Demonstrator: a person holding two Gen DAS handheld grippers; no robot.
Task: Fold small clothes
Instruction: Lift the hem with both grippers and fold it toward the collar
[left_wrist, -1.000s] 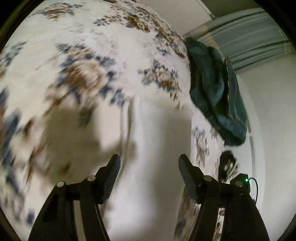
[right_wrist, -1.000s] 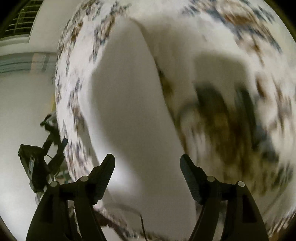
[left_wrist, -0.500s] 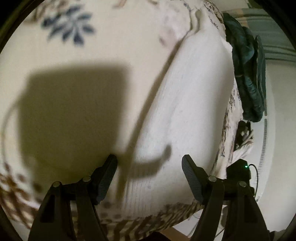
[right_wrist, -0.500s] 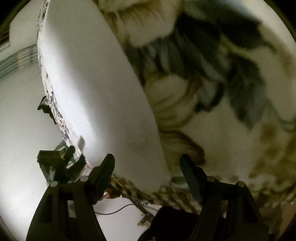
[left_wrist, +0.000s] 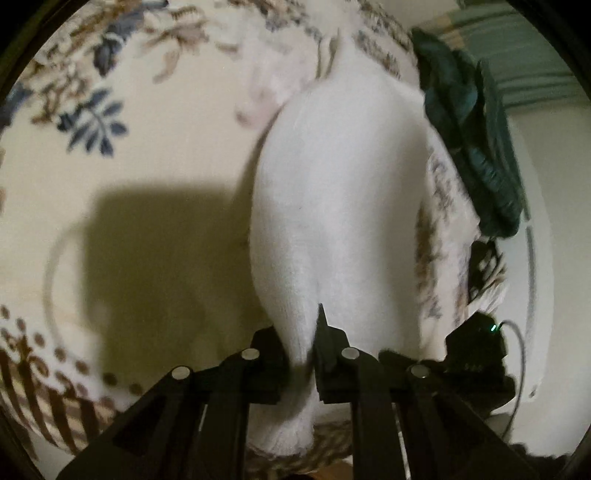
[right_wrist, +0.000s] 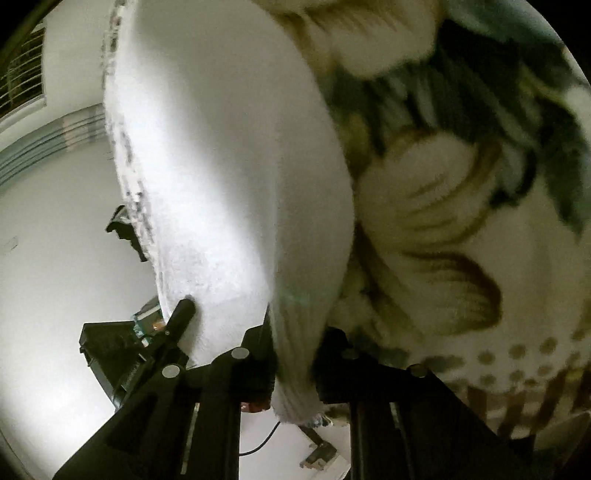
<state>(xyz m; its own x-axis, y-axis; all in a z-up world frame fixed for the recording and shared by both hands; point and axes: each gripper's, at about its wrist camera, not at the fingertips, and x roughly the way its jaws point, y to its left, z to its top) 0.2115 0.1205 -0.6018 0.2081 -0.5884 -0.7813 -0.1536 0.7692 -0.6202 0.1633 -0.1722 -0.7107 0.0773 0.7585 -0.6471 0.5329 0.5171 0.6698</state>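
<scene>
A white knitted garment (left_wrist: 343, 206) lies on a floral cream cloth (left_wrist: 140, 177). My left gripper (left_wrist: 299, 354) is shut on the garment's near edge, with the fabric bunched between its fingers. In the right wrist view the same white garment (right_wrist: 229, 177) runs up the left side, and my right gripper (right_wrist: 295, 362) is shut on its ribbed hem at the near edge. The other gripper (right_wrist: 177, 321) shows at the left, touching the same garment.
A dark green garment (left_wrist: 472, 140) lies heaped at the far right of the floral cloth. The cloth's striped, dotted border (right_wrist: 517, 373) runs along the near edge. A black device with a green light (left_wrist: 476, 343) sits beyond the edge at right.
Both grippers were open above the white garment; they moved down to its near edge and closed on it. The fabric is now pinched in each.
</scene>
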